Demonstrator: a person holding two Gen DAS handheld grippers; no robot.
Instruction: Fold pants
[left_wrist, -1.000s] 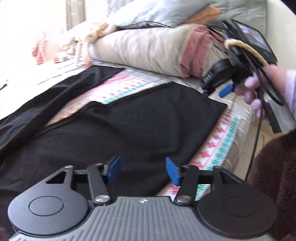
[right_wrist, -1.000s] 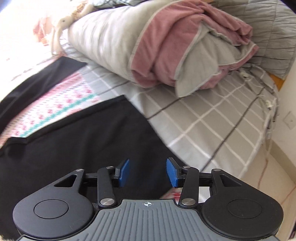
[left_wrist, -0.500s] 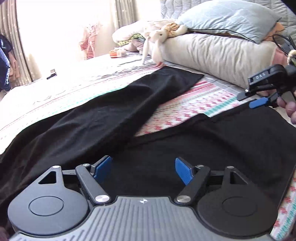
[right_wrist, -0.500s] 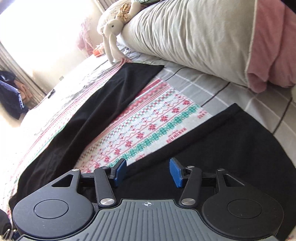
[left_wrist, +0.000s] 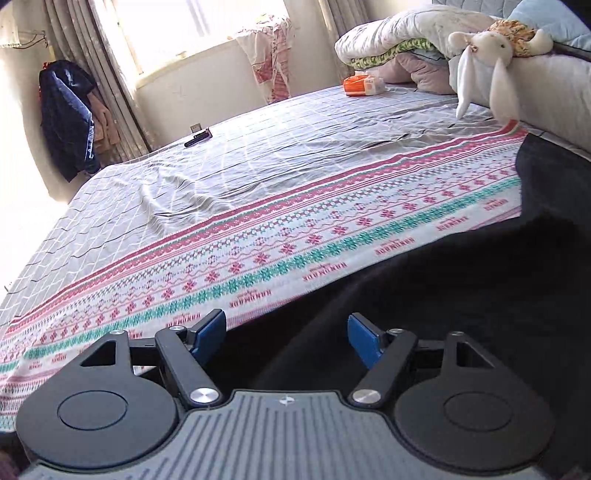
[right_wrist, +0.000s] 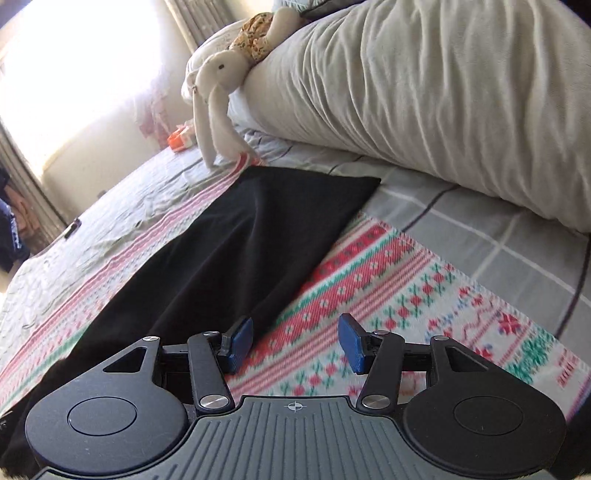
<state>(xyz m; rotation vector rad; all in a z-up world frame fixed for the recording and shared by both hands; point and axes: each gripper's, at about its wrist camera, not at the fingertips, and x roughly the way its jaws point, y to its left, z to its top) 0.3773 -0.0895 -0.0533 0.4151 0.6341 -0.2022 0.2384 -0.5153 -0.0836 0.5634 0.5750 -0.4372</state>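
Pants: black, flat on the patterned blanket, one leg reaching far toward the toy bunny.
Left gripper: wide, closing a little, nothing pinched.
Right gripper: spread, empty.
Risk: grabbing blanket too, bunching the fold.

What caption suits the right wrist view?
Open right gripper hovers over a patterned blanket beside a black pants leg.
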